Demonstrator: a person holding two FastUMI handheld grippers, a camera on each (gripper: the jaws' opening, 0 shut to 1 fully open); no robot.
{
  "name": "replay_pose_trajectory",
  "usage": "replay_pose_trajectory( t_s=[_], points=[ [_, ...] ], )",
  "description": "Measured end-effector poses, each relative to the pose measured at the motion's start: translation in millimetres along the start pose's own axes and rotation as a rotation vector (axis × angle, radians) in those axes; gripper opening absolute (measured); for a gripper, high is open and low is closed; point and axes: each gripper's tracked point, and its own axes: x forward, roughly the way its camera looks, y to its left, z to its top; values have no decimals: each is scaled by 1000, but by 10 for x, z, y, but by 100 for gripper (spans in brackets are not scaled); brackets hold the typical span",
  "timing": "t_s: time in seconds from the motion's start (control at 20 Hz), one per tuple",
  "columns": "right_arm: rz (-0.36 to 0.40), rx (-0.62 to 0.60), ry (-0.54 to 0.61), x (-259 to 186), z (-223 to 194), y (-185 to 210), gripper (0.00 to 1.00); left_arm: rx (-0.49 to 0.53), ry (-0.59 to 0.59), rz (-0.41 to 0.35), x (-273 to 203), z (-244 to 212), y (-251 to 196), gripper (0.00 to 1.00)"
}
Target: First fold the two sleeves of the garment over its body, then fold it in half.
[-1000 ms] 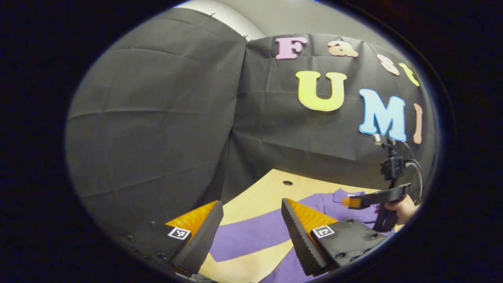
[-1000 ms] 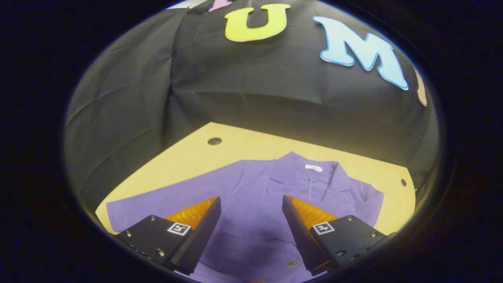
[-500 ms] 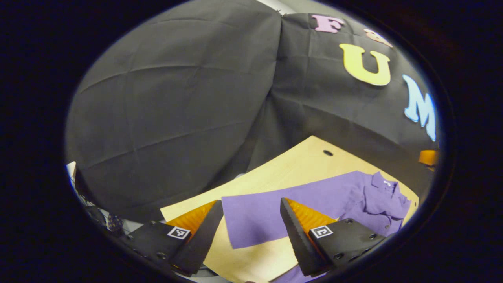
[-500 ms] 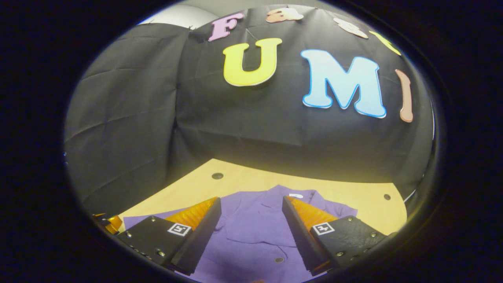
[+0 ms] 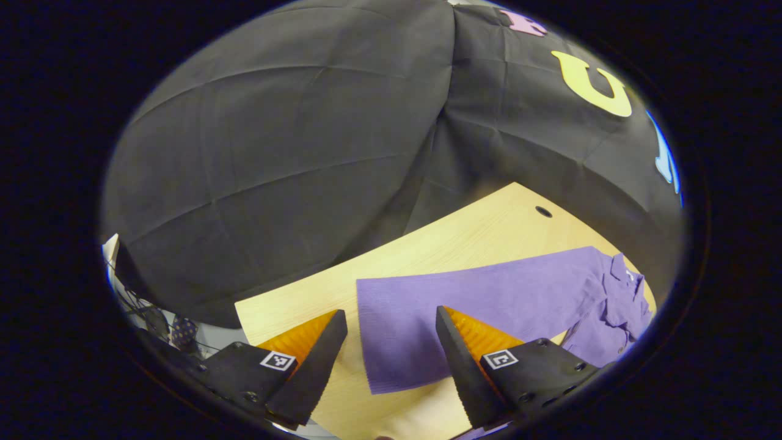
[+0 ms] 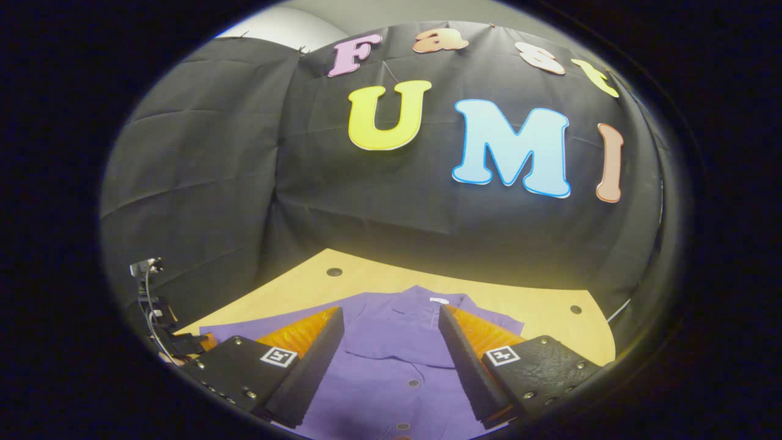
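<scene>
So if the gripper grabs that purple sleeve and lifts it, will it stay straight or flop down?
Probably flop: the sleeve is thin cloth lying flat on the table. It looks light. Pinched near the cuff by the open left gripper, the rest would likely trail behind.

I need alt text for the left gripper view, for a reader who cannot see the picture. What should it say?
The left gripper, its fingers open, hovers over the cuff end of a purple shirt's sleeve, which lies flat and stretched out on a light wooden table. The shirt's collar and body lie at the far right, with black cloth walls behind the table.
</scene>
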Motion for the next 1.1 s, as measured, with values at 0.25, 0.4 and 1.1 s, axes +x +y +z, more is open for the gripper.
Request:
replay_pose_trajectory(
  t_s=[0.25,0.4,1.1],
  points=[
    [-54,23,-63,-159,168,-128,96,29,19,4,57,-109,-36,94],
    [-58,32,-54,-163,122,-162,96,83,20,24,87,-162,-83,93],
    [-120,99,-14,-255,-115,-655,96,172,47,-12,175,-129,-312,11]
  ],
)
